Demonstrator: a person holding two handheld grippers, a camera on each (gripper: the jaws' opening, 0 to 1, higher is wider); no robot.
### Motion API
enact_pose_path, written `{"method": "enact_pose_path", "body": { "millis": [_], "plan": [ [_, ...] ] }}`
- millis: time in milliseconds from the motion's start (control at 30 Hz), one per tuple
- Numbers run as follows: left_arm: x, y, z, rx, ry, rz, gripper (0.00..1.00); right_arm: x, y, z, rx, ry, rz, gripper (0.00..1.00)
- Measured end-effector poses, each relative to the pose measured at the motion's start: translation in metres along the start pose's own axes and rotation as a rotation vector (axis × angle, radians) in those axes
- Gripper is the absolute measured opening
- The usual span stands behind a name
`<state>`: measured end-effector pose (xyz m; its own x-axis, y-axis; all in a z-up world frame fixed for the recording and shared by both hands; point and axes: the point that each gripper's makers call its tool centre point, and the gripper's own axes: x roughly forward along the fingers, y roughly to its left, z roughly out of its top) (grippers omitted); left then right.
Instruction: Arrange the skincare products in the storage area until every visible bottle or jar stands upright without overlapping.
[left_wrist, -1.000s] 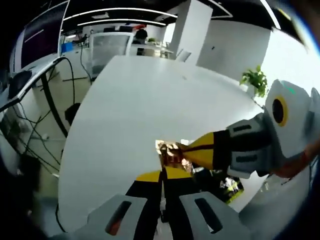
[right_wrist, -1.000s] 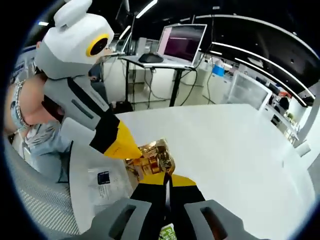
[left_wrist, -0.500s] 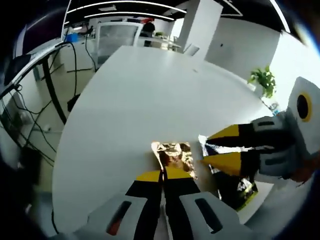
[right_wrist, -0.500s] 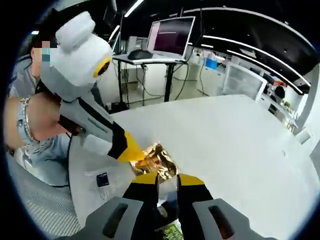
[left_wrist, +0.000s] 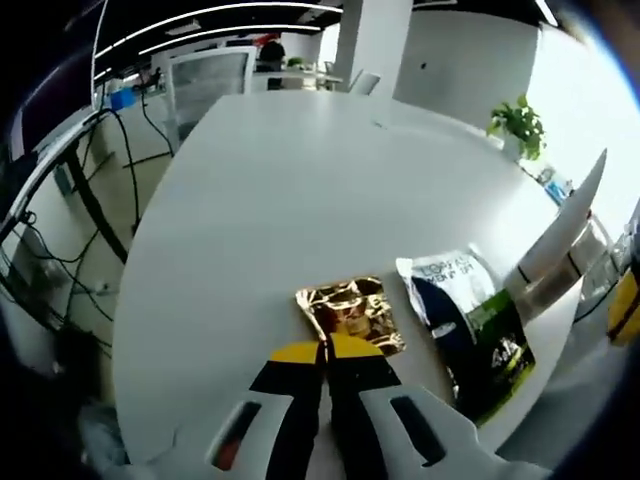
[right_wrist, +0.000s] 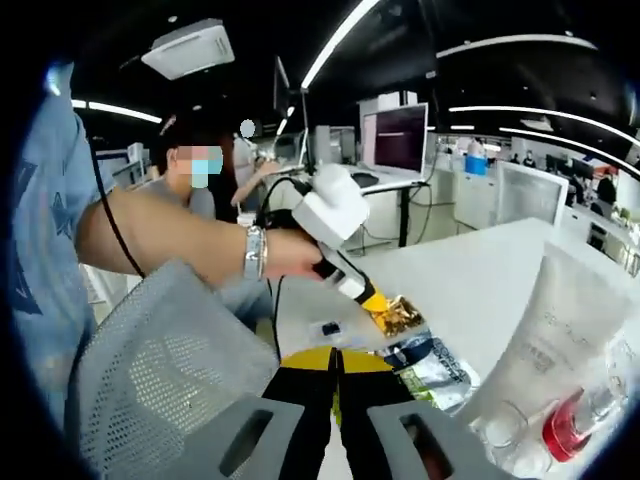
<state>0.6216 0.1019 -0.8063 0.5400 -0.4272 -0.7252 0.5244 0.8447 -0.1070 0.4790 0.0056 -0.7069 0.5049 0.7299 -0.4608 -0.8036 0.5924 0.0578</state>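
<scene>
My left gripper (left_wrist: 326, 348) is shut on the near edge of a gold foil packet (left_wrist: 347, 313) lying on the white table (left_wrist: 270, 180). In the right gripper view the left gripper (right_wrist: 380, 300), held by a hand, pinches the same gold packet (right_wrist: 402, 314). A white, blue and green sachet (left_wrist: 465, 330) lies flat beside the packet. A tall white tube (right_wrist: 555, 330) stands close on the right, with a clear bottle of red liquid (right_wrist: 575, 425) and a small glass jar (right_wrist: 500, 428) at its foot. My right gripper (right_wrist: 335, 362) is shut on nothing, well back from the packet.
A grey mesh chair back (right_wrist: 160, 370) stands close on the left of the right gripper view. A person's arm (right_wrist: 170, 240) reaches across to the table. Desks with monitors (right_wrist: 398, 135) stand behind. The table stretches far and bare beyond the packet.
My right gripper has let go of the gold packet, pulled far back from it and shut. The left gripper has kept its hold on the packet.
</scene>
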Motion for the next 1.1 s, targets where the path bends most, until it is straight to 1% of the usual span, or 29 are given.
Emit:
{"method": "enact_pose_path", "body": {
  "millis": [67,167,200,267,333,400,433,500,533,667,733,800,833,867,900,933,1033,1100],
  "plan": [
    [0.0,0.0,0.0,0.015,-0.002,0.005,0.01,-0.007,-0.004,-0.001,0.003,-0.008,-0.017,0.0],
    [0.0,0.0,0.001,0.045,0.004,0.015,0.01,-0.012,-0.009,-0.001,-0.001,-0.015,-0.041,0.0],
    [0.0,0.001,0.001,0.059,0.002,0.027,0.02,-0.012,-0.012,0.0,-0.007,-0.02,-0.054,0.0],
    [-0.001,0.004,0.002,0.102,-0.001,0.056,0.02,-0.011,-0.012,0.001,-0.005,-0.026,-0.054,0.0],
    [-0.001,0.002,0.001,0.109,0.003,0.049,0.02,-0.011,-0.011,0.001,-0.007,-0.027,-0.055,0.0],
    [-0.001,0.002,0.001,0.118,0.005,0.047,0.04,-0.011,-0.01,0.001,-0.037,-0.026,-0.057,0.0],
    [-0.001,0.004,0.0,0.128,0.013,0.057,0.05,-0.011,-0.01,0.001,-0.047,-0.029,-0.058,0.0],
    [-0.001,0.007,-0.002,0.136,0.023,0.071,0.06,-0.01,-0.011,0.001,-0.034,-0.033,-0.056,0.0],
    [-0.001,0.008,-0.001,0.138,0.018,0.076,0.07,-0.01,-0.011,0.001,-0.03,-0.032,-0.058,0.0],
    [-0.003,0.008,-0.001,0.123,0.022,0.067,0.11,-0.011,-0.014,0.001,-0.037,-0.035,-0.068,0.0],
    [-0.007,0.011,0.005,0.12,-0.002,0.092,0.16,-0.012,-0.014,0.001,-0.032,-0.037,-0.067,0.0],
    [-0.011,0.014,0.017,0.128,-0.063,0.118,0.18,-0.012,-0.014,0.0,-0.032,-0.034,-0.068,0.0],
    [-0.013,0.012,0.021,0.132,-0.09,0.104,0.19,-0.012,-0.014,-0.001,-0.032,-0.033,-0.067,0.0],
    [-0.013,0.004,0.025,0.141,-0.114,0.055,0.19,-0.011,-0.013,-0.001,-0.03,-0.033,-0.064,0.0],
    [-0.013,-0.002,0.027,0.146,-0.126,0.018,0.19,-0.011,-0.013,-0.001,-0.028,-0.033,-0.062,0.0],
    [-0.011,-0.008,0.026,0.146,-0.112,-0.014,0.21,-0.011,-0.013,-0.001,-0.028,-0.033,-0.061,0.0],
    [-0.006,-0.013,0.023,0.174,-0.087,-0.031,0.25,-0.011,-0.013,-0.002,-0.029,-0.03,-0.06,0.0],
    [-0.001,-0.015,0.015,0.209,-0.036,-0.031,0.25,-0.01,-0.013,-0.003,-0.025,-0.027,-0.059,0.0]
  ]
}}
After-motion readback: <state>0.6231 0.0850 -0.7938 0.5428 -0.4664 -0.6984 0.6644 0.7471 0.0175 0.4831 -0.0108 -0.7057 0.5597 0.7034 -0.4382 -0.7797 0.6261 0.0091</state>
